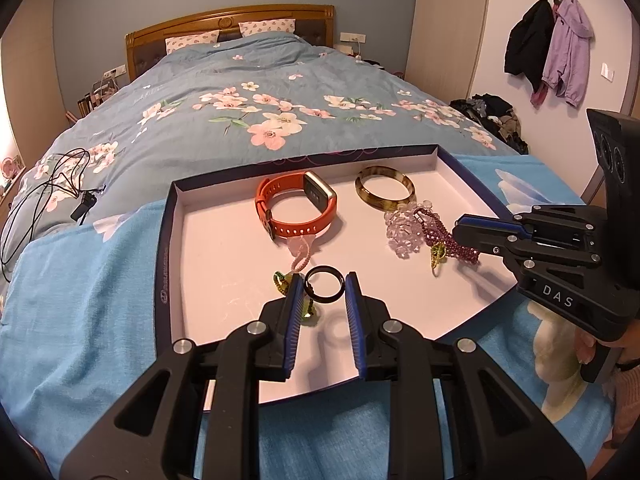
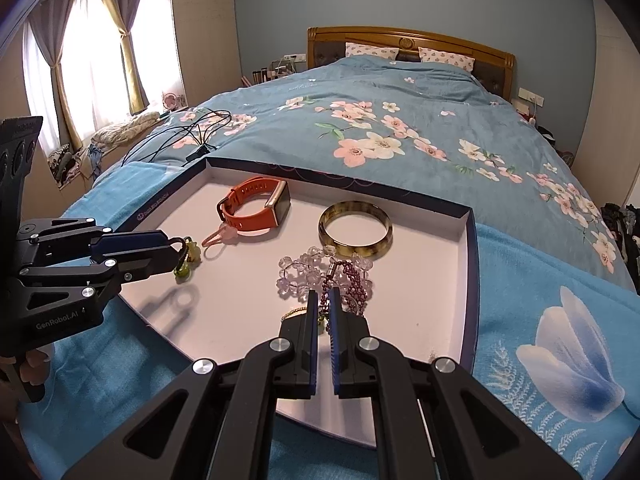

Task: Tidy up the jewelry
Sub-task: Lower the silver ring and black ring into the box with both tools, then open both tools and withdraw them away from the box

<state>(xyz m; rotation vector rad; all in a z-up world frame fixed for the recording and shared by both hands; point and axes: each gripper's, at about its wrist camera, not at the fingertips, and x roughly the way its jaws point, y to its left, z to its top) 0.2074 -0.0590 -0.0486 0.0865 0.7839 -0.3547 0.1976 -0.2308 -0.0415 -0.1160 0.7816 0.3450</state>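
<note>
A shallow white tray [image 1: 216,248] [image 2: 424,280] lies on a blue cloth on the bed. My left gripper [image 1: 323,286] [image 2: 178,249] is shut on a black ring [image 1: 324,285], held a little above the tray floor near its front. A green bead charm [image 1: 281,281] [image 2: 191,254] lies just under it. My right gripper [image 2: 323,300] [image 1: 460,226] is shut, and a strand of the purple bead bracelet [image 1: 452,245] [image 2: 357,289] runs between its tips. Close by lie a clear bead bracelet [image 1: 402,233] [image 2: 302,274], an amber bangle [image 1: 386,194] [image 2: 355,229] and an orange watch [image 1: 296,208] [image 2: 256,206].
A pink strap charm [image 1: 300,255] [image 2: 220,236] lies by the watch, and a green-gold charm [image 1: 438,255] beside the purple beads. Black cables [image 1: 48,184] [image 2: 192,130] trail on the floral quilt to the left. A person's hand [image 1: 624,364] holds the right gripper.
</note>
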